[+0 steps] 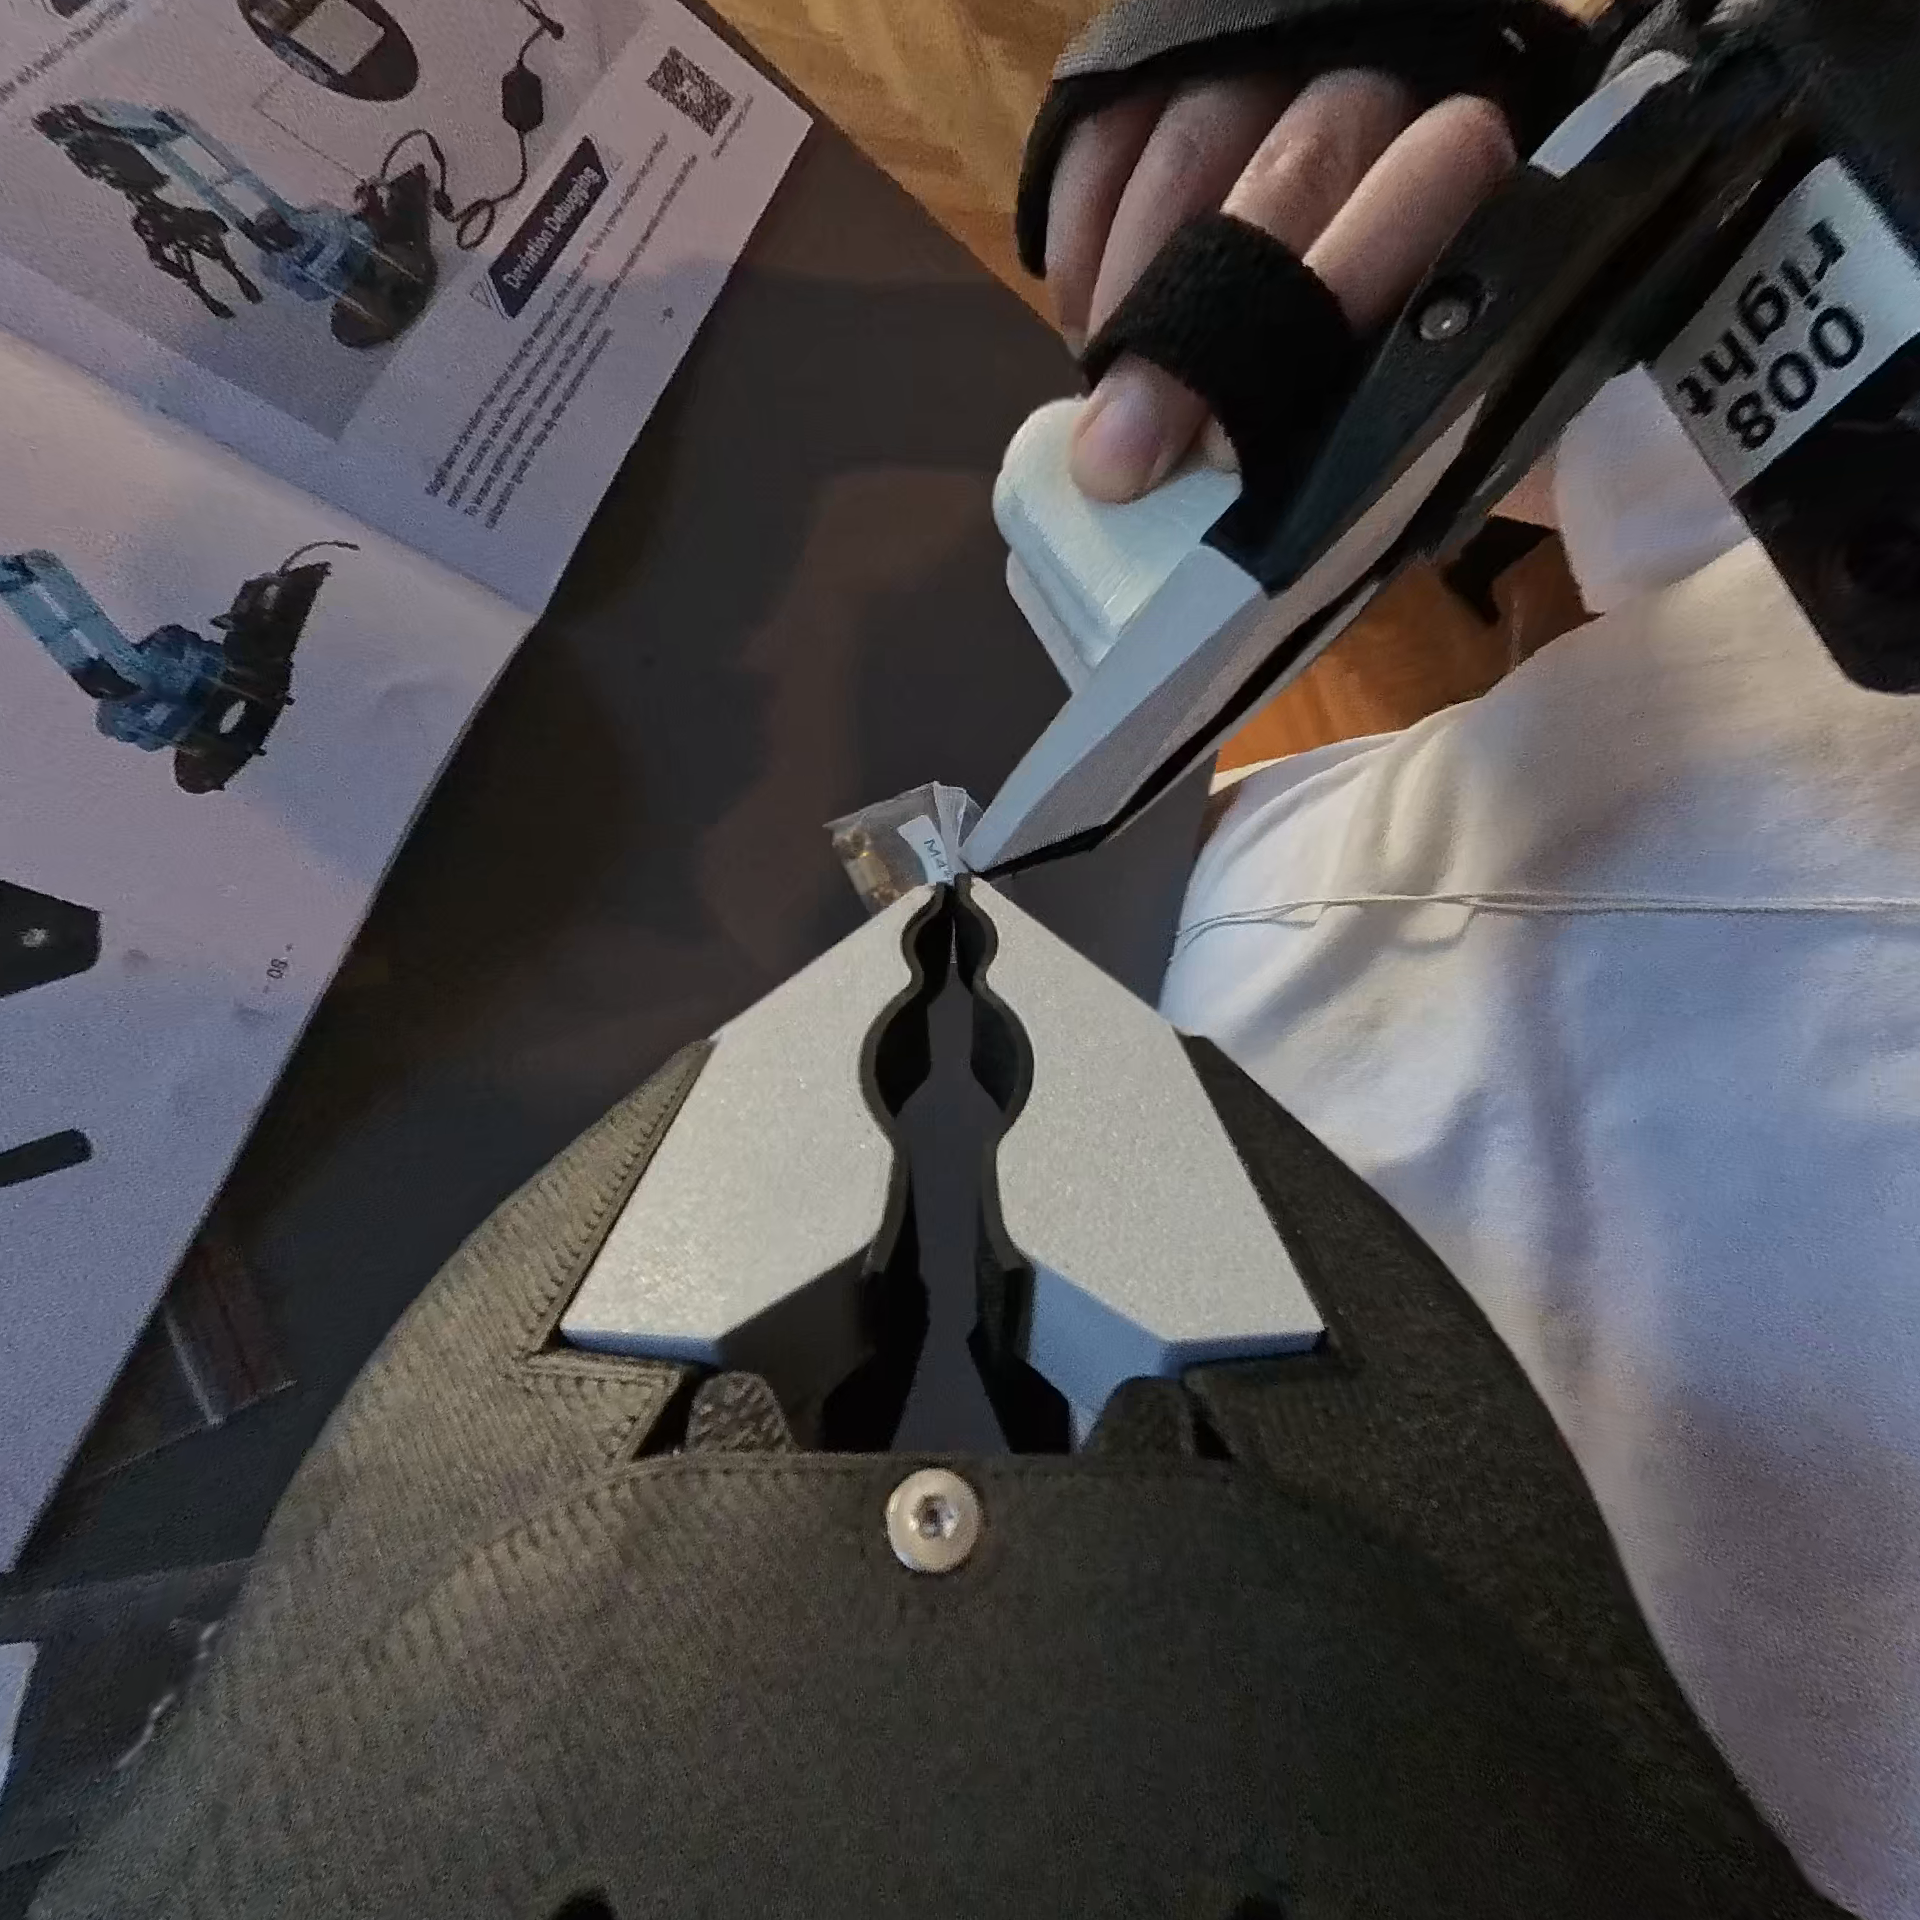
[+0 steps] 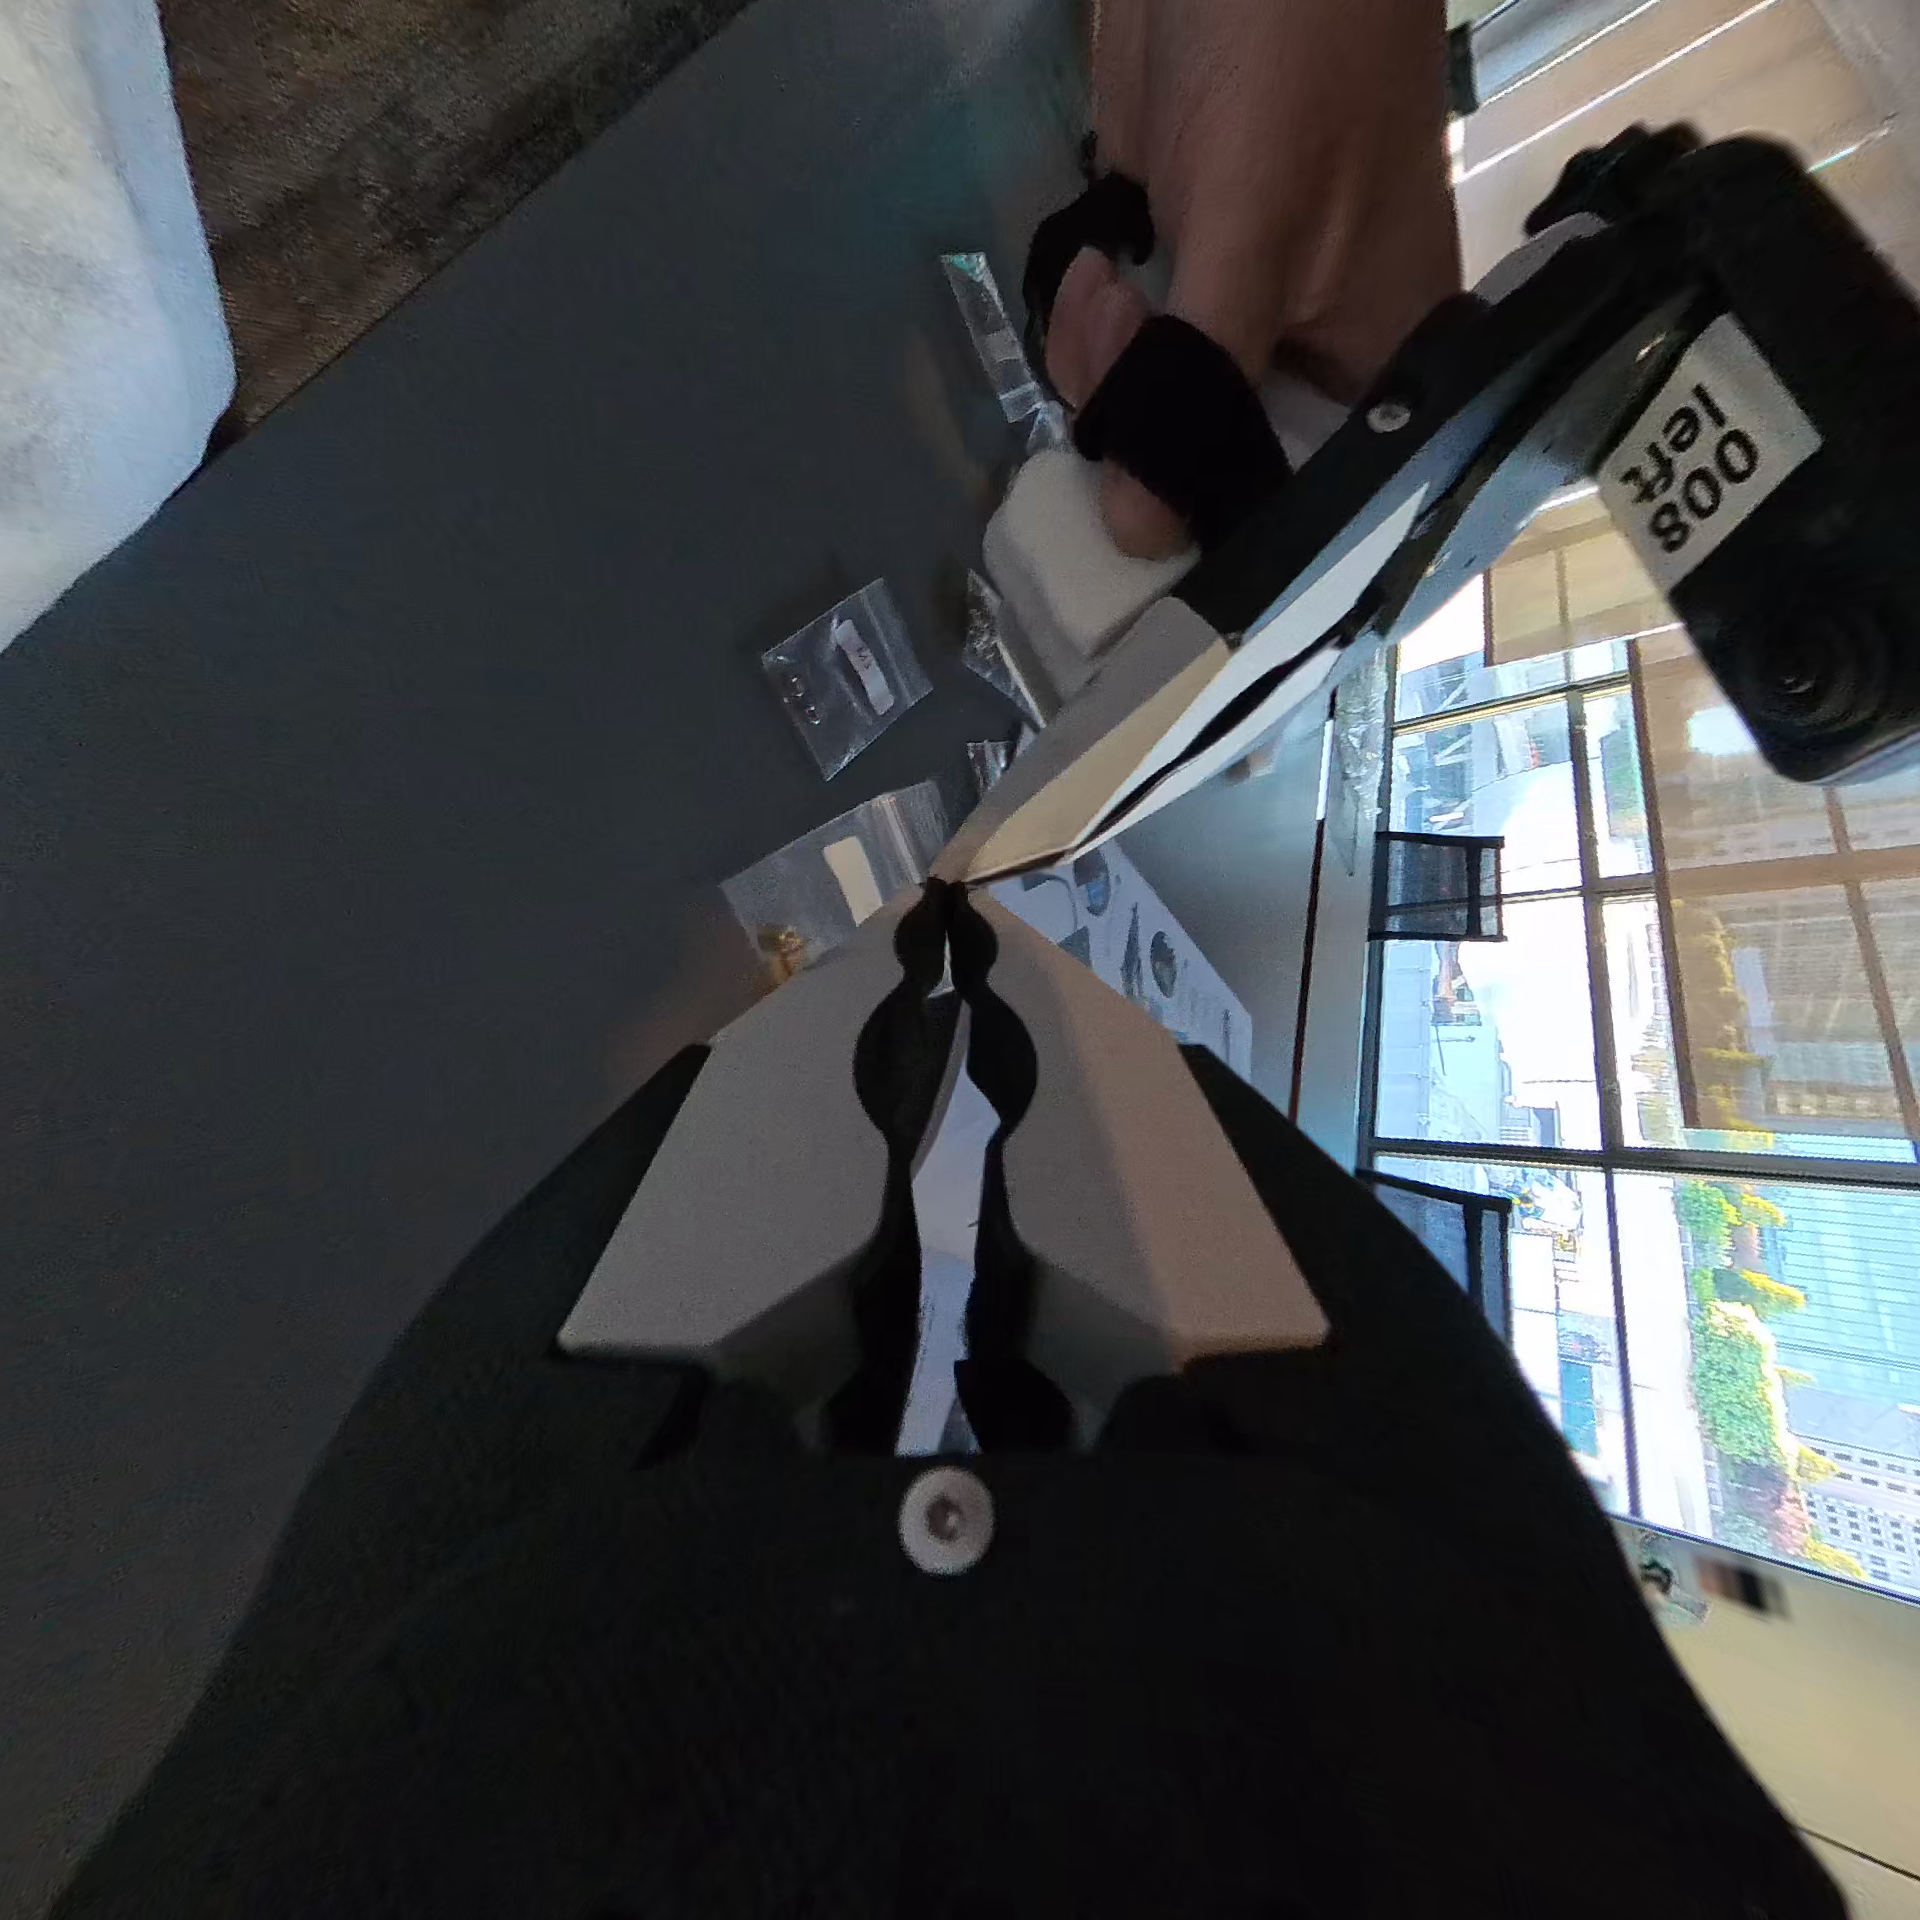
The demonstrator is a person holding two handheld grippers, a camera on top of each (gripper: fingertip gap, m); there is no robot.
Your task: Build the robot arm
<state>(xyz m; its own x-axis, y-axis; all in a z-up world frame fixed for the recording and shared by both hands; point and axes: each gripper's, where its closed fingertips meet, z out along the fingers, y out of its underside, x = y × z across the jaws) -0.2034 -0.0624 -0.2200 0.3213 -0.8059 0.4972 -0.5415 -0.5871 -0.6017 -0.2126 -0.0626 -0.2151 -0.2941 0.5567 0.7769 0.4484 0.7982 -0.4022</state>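
Observation:
A small clear zip bag with a white label and brass parts inside hangs above the dark table. My left gripper is shut, its tips pinching the bag's near edge. The right gripper comes in from the upper right, shut on the bag's top edge next to my tips. In the right wrist view the right gripper is shut on the same bag, with the brass parts at its low end. The left gripper meets it tip to tip.
An open instruction booklet lies on the table at the left; it also shows in the right wrist view. Other small clear bags lie on the table. A white garment is close on the right. Windows stand beyond. Only a small space, under 4 cm, lies between the two pairs of fingers. From either gripper's tips it is about 15 cm to the white garment.

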